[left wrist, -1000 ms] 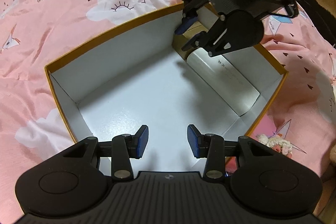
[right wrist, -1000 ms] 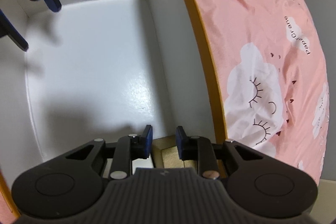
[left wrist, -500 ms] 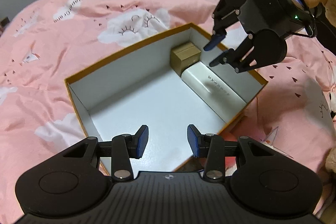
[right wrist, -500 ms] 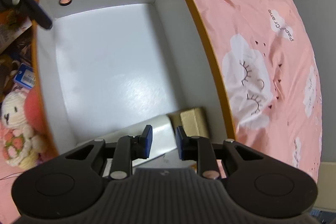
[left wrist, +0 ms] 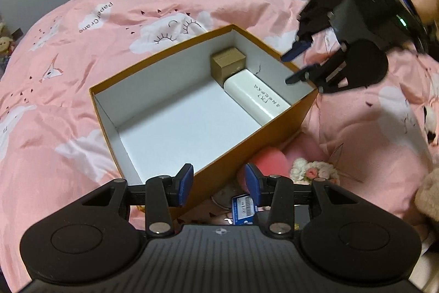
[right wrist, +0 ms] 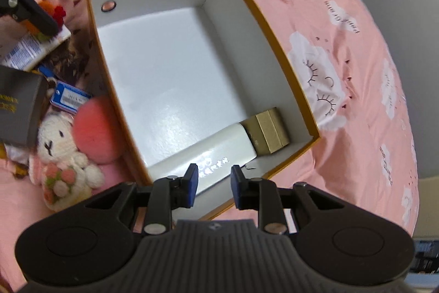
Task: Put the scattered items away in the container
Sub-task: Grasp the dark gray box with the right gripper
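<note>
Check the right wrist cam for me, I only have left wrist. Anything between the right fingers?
Observer: No. The right gripper is opening with nothing between its fingers; the white case in the box shows behind them.
Operator: What's left outside the box, on my side?
Observer: A knitted white bunny holding flowers, lying against a pink ball by the box wall.
Operator: Anything else there?
Observer: A dark grey box with gold lettering, just beyond the bunny.
</note>
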Demonstrator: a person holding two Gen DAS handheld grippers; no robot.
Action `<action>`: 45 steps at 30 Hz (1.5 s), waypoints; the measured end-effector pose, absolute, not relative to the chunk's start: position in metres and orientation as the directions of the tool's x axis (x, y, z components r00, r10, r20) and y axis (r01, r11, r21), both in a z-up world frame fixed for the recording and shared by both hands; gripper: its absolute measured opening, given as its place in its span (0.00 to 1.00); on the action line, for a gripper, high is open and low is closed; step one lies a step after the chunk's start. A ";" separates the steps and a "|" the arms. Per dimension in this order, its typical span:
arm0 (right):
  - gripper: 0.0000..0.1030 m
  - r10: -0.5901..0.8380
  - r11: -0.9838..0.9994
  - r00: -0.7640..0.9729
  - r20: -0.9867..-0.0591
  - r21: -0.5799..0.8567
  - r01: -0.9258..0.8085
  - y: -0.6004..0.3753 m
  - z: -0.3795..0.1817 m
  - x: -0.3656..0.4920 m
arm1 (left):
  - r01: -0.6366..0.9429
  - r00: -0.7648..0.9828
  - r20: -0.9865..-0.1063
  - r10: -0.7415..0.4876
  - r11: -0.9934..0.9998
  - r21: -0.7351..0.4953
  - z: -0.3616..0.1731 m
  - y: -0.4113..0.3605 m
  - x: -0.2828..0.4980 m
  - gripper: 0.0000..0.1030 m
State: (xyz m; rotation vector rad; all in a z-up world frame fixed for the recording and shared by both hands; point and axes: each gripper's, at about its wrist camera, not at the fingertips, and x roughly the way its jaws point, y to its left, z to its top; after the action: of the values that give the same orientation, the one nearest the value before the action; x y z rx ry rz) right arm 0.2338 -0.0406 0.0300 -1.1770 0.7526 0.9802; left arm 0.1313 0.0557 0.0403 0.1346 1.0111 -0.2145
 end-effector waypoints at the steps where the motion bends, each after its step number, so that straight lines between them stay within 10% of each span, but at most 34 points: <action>1: 0.32 0.243 0.106 0.415 -0.877 -0.401 -0.910 -0.046 0.034 0.228 | 0.233 0.519 -0.846 -0.121 0.973 0.004 0.042 0.056 0.128 0.47; 18: 0.52 0.596 0.380 0.359 -0.718 -0.142 -0.914 -0.101 0.023 0.110 | 0.137 0.515 -0.849 -0.117 0.989 -0.053 0.015 0.040 0.058 0.52; 45: 0.64 0.690 0.569 0.050 -0.722 0.500 -0.653 -0.082 -0.057 0.136 | 0.030 0.450 -0.864 -0.224 0.971 -0.236 -0.029 0.057 0.025 0.37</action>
State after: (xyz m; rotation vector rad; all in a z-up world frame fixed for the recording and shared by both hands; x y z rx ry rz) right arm 0.1362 -0.0818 -0.0574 0.0406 1.1254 1.0232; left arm 0.0252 0.0574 -0.0289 -0.1970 1.0942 -0.1582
